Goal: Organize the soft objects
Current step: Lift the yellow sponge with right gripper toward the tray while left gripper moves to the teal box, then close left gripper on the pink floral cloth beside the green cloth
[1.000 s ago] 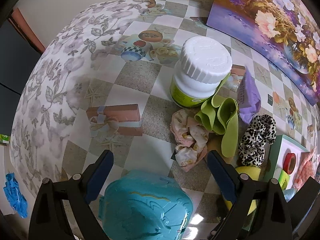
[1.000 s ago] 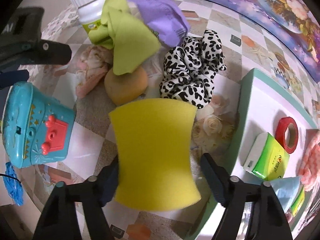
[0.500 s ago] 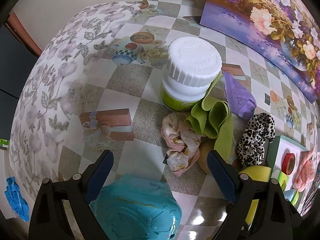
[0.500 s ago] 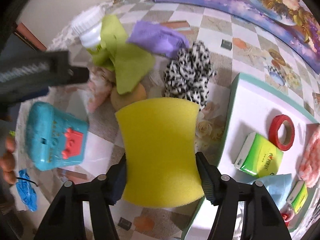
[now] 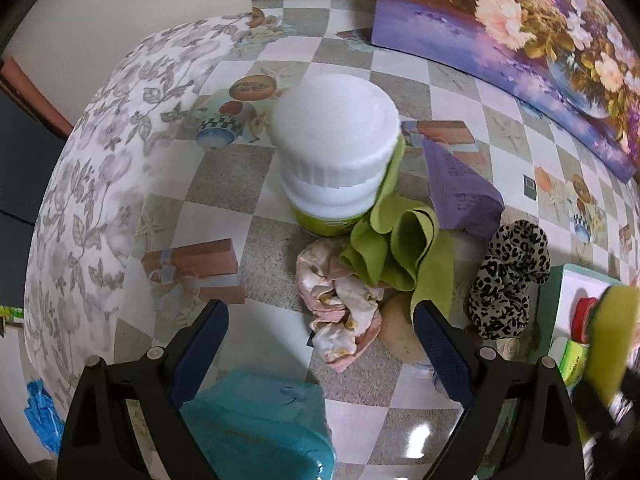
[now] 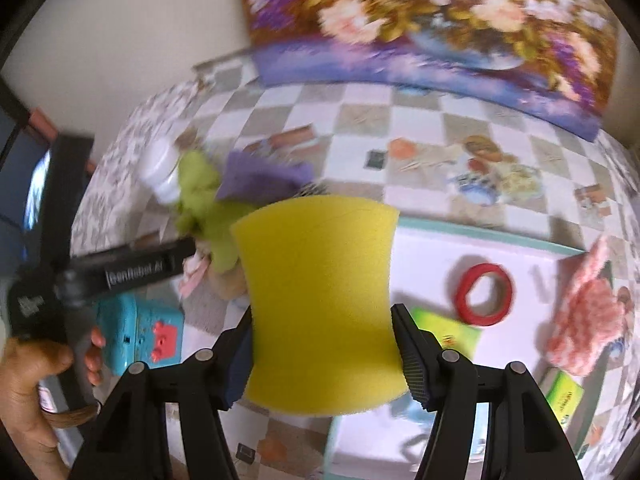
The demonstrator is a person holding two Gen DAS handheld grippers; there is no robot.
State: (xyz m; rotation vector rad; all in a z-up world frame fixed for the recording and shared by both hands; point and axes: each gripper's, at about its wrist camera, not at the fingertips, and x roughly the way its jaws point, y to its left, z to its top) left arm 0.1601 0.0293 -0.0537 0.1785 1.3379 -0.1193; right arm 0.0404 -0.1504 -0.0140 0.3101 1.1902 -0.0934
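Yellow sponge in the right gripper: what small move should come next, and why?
Probably carry the yellow sponge a little further right over the tray before letting go. The right gripper pinches it in the air, partly over the tray's teal edge, and bare white tray floor shows beside the red tape ring.

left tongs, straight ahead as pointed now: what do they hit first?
Most likely bare checkered tablecloth. The open left tongs point steeply down at the gap between the teal toy and the crumpled floral cloth. Depth is unclear, so the cloth's edge could catch the right-side finger.
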